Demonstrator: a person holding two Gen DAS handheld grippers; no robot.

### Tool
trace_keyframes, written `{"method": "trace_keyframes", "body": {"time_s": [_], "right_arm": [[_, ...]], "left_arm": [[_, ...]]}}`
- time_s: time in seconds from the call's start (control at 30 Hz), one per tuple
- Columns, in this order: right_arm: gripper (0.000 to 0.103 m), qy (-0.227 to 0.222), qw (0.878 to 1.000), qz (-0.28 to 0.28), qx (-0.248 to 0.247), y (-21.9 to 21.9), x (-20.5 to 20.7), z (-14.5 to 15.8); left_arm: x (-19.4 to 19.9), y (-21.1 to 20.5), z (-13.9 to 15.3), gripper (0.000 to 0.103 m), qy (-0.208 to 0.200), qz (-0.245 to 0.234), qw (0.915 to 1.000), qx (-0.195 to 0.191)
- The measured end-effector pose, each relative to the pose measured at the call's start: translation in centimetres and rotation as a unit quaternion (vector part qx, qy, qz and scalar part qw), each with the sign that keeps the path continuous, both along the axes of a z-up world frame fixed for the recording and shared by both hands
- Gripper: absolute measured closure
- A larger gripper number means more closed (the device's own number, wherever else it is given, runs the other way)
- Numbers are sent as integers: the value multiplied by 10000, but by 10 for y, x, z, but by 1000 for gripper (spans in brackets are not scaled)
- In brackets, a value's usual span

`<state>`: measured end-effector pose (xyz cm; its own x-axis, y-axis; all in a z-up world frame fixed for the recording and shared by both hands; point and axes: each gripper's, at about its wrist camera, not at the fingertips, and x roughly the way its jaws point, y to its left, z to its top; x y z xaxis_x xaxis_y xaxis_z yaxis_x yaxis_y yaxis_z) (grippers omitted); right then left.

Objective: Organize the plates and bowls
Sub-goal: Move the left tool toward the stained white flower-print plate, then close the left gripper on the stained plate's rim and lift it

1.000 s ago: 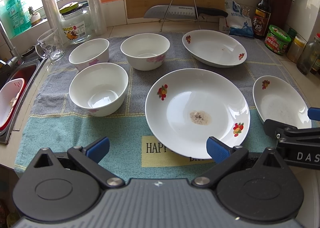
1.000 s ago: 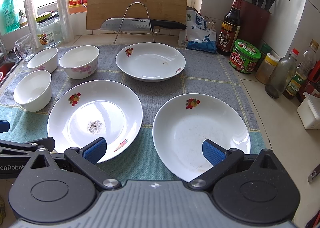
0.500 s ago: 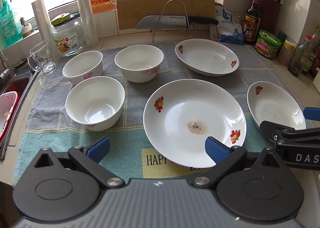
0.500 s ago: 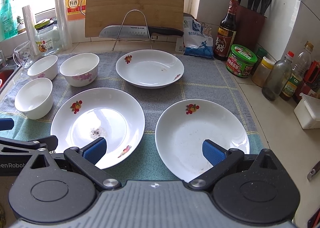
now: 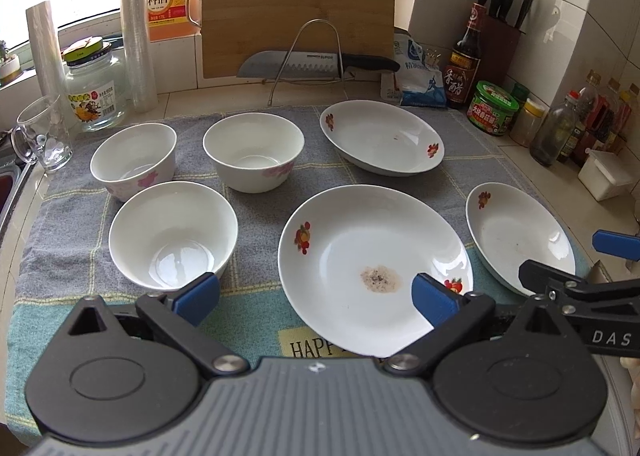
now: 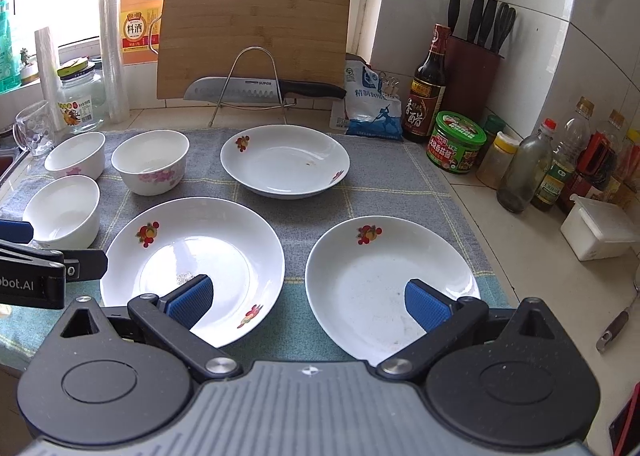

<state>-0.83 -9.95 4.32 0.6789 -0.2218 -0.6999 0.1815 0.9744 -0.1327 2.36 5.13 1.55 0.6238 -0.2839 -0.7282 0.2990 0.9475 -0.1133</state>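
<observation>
Three white bowls and three white flower-print plates lie on a grey-green towel. The near bowl is at front left, with two bowls behind it. The big plate has a brown stain; a second plate is behind it and a third at right. My left gripper is open and empty above the towel's front edge. My right gripper is open and empty, over the gap between the big plate and the right plate.
A cutting board, a knife on a wire rack, bottles, jars and a knife block line the back and right. A glass mug and glass jar stand at left by the sink edge.
Both grippers have tilted up and drawn back slightly, so the dishes sit lower in both views. Both stay open. Nothing on the towel has moved.
</observation>
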Motion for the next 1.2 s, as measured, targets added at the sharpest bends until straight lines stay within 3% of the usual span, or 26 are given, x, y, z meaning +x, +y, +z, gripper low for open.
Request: {"method": "trace_keyframes", "body": {"time_s": [0.27,0.5,0.7,0.97,1.2], "right_arm": [[0,110,9984,-503,-236,-26,-22,-14],[0,297,9962,-816,-49,-57,-35,-39],[0,433,9972,-590,156,-79,-31,-64],[0,489,9978,-215,388,-107,-19,-90],[0,469,9971,317,515,-127,-11,-105]], "left_arm": [[8,2,-2,2,-197,-286,9994,51],[19,-5,-8,2,-186,-252,9995,73],[29,-21,-15,2,114,-499,9985,-202],[44,-69,-15,1,199,-889,9954,297],[61,-105,-11,2,224,-1286,9911,259]]}}
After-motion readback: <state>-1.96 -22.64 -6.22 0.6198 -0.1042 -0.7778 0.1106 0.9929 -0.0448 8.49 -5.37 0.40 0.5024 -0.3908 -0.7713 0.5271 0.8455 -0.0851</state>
